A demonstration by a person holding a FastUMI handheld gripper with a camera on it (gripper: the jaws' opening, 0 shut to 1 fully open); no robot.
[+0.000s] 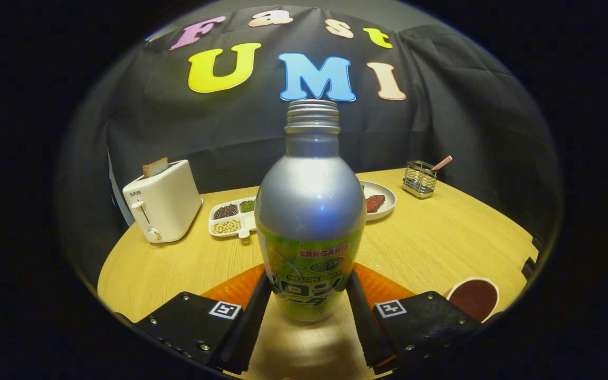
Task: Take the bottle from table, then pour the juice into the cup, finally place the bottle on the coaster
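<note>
Between the gripper [308, 295] fingers, the clamped bottle [310, 211] partly hides a plate [383, 203].

Bottle [309, 211] hides coaster [240, 287] (mostly).

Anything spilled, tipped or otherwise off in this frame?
Nothing stands out. The uncapped bottle stands upright between the fingers of the claw, which press its sides; no spill on the table. The cup sits upright.

Gripper [308, 295] — jaws clamped on btl
</note>
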